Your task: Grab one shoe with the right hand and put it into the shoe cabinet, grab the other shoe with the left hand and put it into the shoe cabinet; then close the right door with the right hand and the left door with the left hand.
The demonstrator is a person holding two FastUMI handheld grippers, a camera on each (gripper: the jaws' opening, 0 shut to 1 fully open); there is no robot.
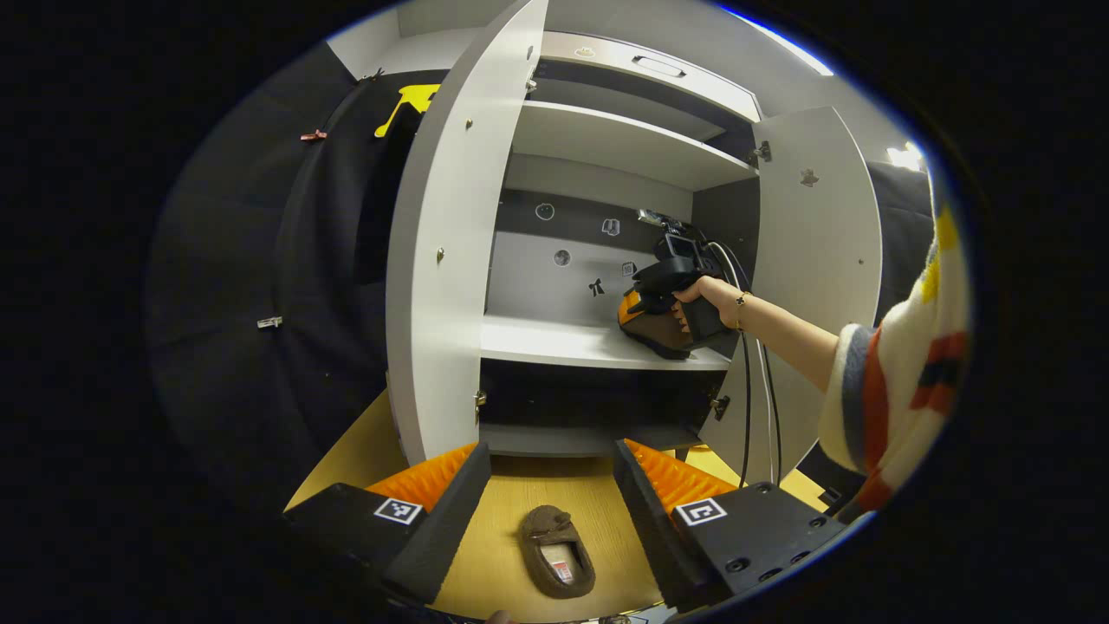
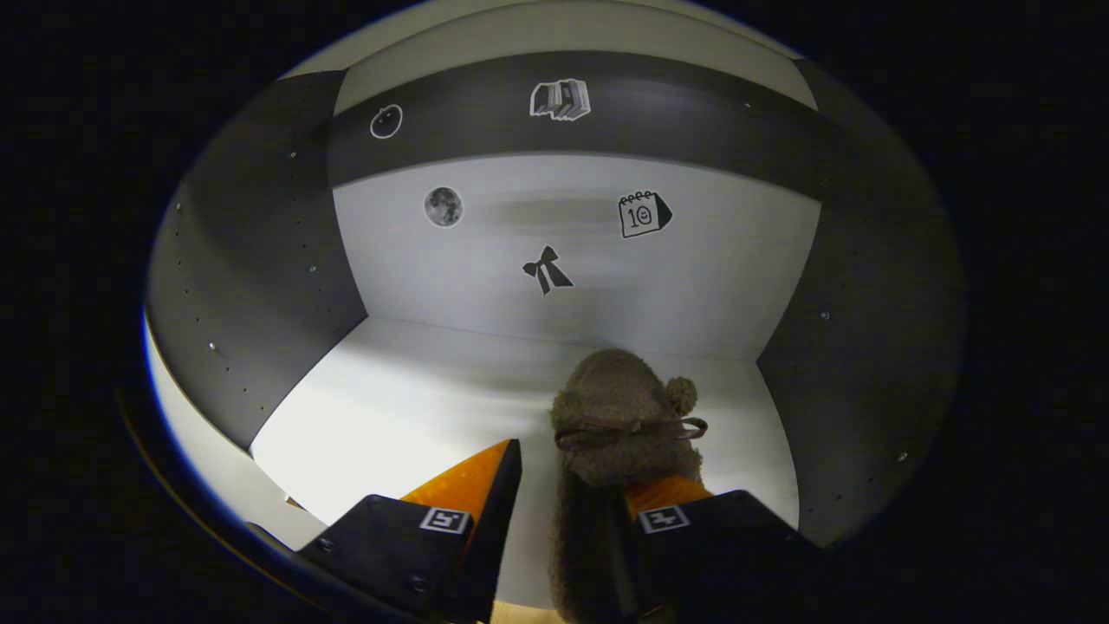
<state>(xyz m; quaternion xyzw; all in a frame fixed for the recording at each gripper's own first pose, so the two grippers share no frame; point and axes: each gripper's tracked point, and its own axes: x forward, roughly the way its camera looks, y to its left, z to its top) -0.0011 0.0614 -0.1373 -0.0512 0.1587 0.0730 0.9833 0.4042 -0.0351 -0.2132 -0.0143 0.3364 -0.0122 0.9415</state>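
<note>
Shoe (image 2: 619,416) beside right wall, shelf (image 2: 416,399) leftward open

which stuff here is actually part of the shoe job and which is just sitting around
Part of the job:
- shoe on the shelf, at the right gripper
- second shoe on the floor, between the left gripper's open fingers
- left door, right door, both open

Just there:
- stickers on the cabinet's back wall
- upper shelf
</note>
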